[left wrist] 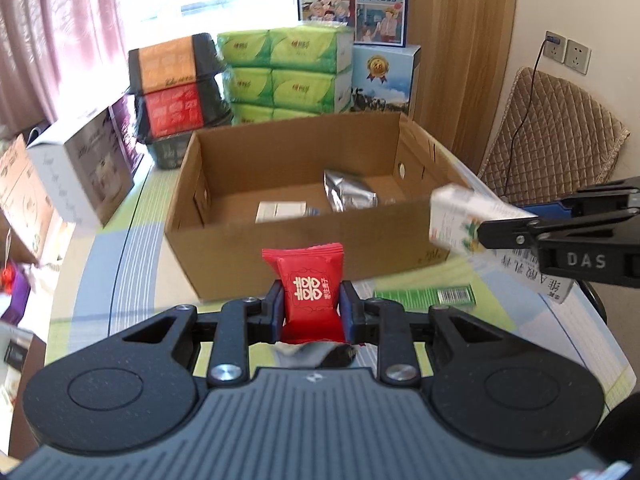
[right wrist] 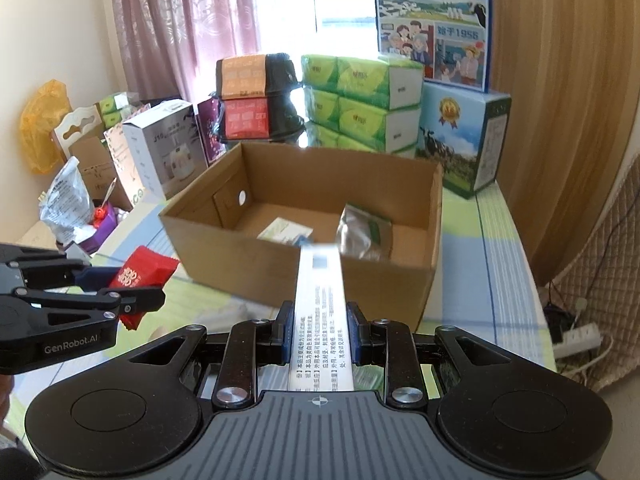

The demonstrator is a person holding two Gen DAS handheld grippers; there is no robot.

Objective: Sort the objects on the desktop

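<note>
Between our left gripper's (left wrist: 311,304) fingers sits a red packet (left wrist: 309,285), squeezed tight on both sides. Our right gripper (right wrist: 319,334) is clamped on a long white box (right wrist: 320,312) with tiny print on it. Both things are up in the air, just in front of the open carton (left wrist: 256,256), so we think the step now is to carry them over the near wall and let go inside.

To do it well, we should lift each one higher than the rim first, so nothing bumps the cardboard. The white box sticks out far (its far end is already near the rim), so it needs the most care. We should open the fingers only when each thing is over bare floor in the carton. A silver pouch (left wrist: 349,192) and a small flat pack (left wrist: 280,212) already lie in there, so we aim beside them.

On the table (left wrist: 120,256), a cloth with green and blue stripes covers the top. A green box (left wrist: 424,295) lies near the carton, not yet sorted.

Behind the carton stand green tissue packs (left wrist: 286,72), stacked bowls (left wrist: 176,84) and a milk box (left wrist: 384,80). Farther back we see pink curtains (right wrist: 192,20), a bright window and a wooden wall panel (right wrist: 560,80).
</note>
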